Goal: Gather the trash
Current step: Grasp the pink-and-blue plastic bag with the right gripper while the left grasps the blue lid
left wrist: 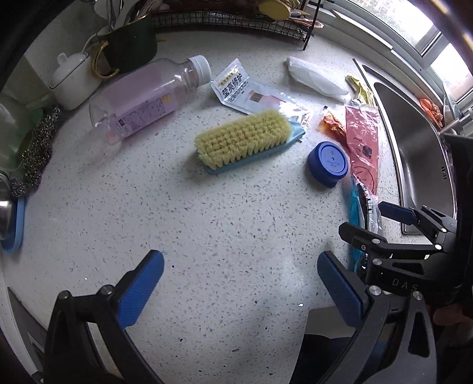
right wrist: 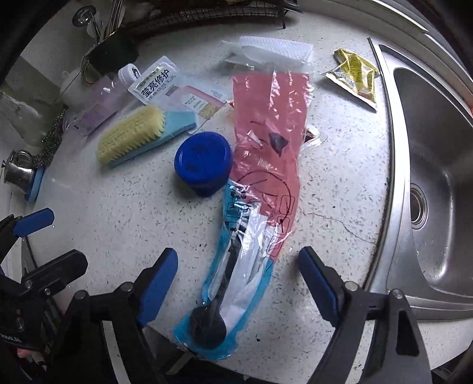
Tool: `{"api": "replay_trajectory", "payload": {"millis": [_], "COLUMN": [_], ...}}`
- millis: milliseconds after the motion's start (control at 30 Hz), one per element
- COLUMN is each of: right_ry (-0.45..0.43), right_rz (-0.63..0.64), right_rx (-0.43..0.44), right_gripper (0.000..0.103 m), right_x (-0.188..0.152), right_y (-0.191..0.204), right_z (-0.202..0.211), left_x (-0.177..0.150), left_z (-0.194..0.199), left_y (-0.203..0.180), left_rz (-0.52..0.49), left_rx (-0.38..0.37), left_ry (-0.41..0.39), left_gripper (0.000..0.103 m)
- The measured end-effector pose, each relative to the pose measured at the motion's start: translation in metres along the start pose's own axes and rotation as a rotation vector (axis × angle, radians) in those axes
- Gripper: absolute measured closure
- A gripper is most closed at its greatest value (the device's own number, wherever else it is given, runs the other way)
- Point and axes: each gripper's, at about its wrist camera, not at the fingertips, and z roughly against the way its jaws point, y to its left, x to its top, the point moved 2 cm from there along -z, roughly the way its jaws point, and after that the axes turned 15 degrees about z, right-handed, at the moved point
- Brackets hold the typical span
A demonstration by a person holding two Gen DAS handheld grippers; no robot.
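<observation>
A long red and blue plastic cutlery wrapper (right wrist: pixel 260 183) lies on the speckled counter (right wrist: pixel 118 218) between my right gripper's (right wrist: pixel 238 274) open fingers; its blue end reaches the counter's front edge. It also shows in the left wrist view (left wrist: pixel 363 138). Other trash: an empty clear bottle (left wrist: pixel 142 97), a white sachet with Chinese print (left wrist: pixel 236 88), a white wrapper (left wrist: pixel 316 78), a yellow sauce packet (right wrist: pixel 354 73), an orange packet (left wrist: pixel 332 124). My left gripper (left wrist: pixel 241 265) is open and empty above bare counter, left of the right gripper (left wrist: pixel 381 218).
A yellow scrub brush (left wrist: pixel 248 141) and a blue lidded jar (left wrist: pixel 328 164) sit mid-counter. A steel sink (right wrist: pixel 437 177) is to the right. A dish rack (left wrist: pixel 236 20), dark mug (left wrist: pixel 130 47), white pot (left wrist: pixel 72 79) and steel wool (left wrist: pixel 37 150) line the back and left.
</observation>
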Motion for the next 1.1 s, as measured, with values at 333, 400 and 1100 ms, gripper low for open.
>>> {"api": "replay_trajectory", "payload": {"millis": [333,400,1100], "right_ry": [0.000,-0.007,-0.101], "right_rz": [0.101,0.080,-0.158], "right_rx": [-0.063,-0.037,-0.065], "right_gripper": [0.085,0.091,0.094], "right_x": [0.003,0.000,-0.038], "right_y": [0.016,0.013,-0.071], "right_z": [0.001,0.002,0.061], "left_x": [-0.003,-0.002,0.047], "left_z": [0.003,0.005,-0.039], "left_y": [-0.003,-0.011,-0.111], "left_rz": [-0.013,-0.030,-0.215], "left_rx": [-0.018,-0.017,-0.024], "left_ry": [-0.003,-0.010,0.001], "left_gripper": [0.000,0.000,0.002]}}
